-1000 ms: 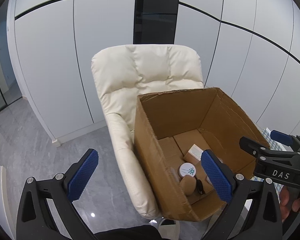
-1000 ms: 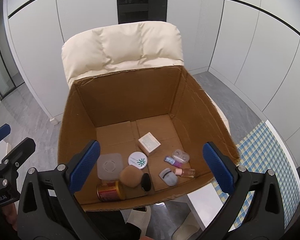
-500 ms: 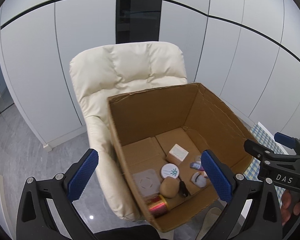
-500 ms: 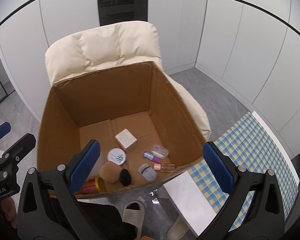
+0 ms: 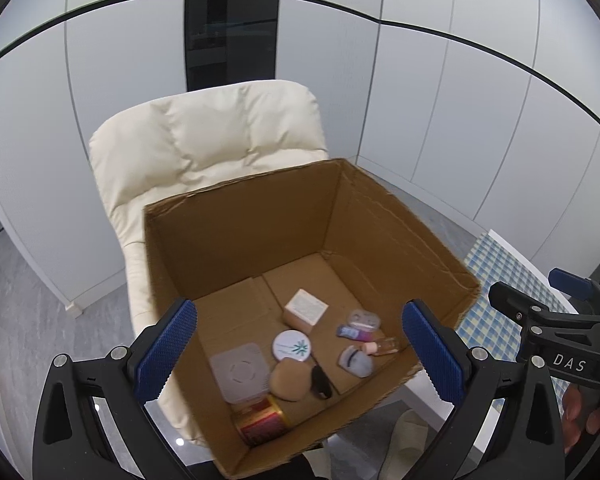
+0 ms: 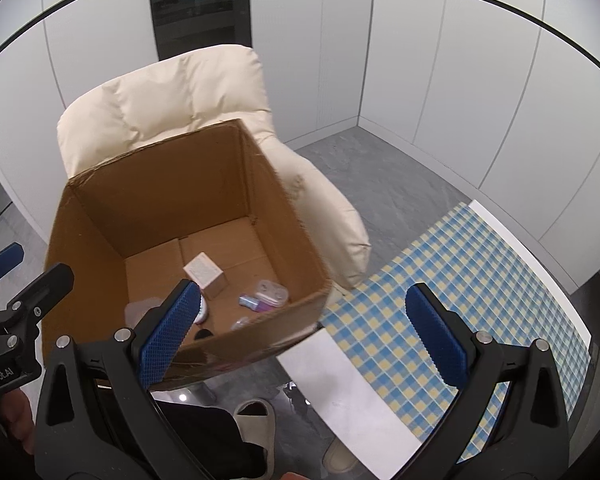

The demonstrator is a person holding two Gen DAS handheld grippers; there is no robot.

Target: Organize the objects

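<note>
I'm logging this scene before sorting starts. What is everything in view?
cardboard box: 1, brown, on the chair
armchair: 1, cream, under the box
small carton: 1, white-topped, box floor
round compact: 1, white, box floor
puff: 1, tan, beside the compact
square lid: 1, translucent, box floor
tin: 1, red and gold, near corner
checked cloth: 1, blue-yellow, right of the box
left tool: open, above the box
right tool: open, empty

Setting: modern office or showroom interior. Evidence: glossy white wall panels point(image 5: 440, 128) with dark seams at twelve o'clock, dark glass strip point(image 5: 232, 28), grey stone-look floor point(image 6: 384, 176), cream padded armchair point(image 5: 204, 140), checked tablecloth point(image 6: 480, 280) at three o'clock.
</note>
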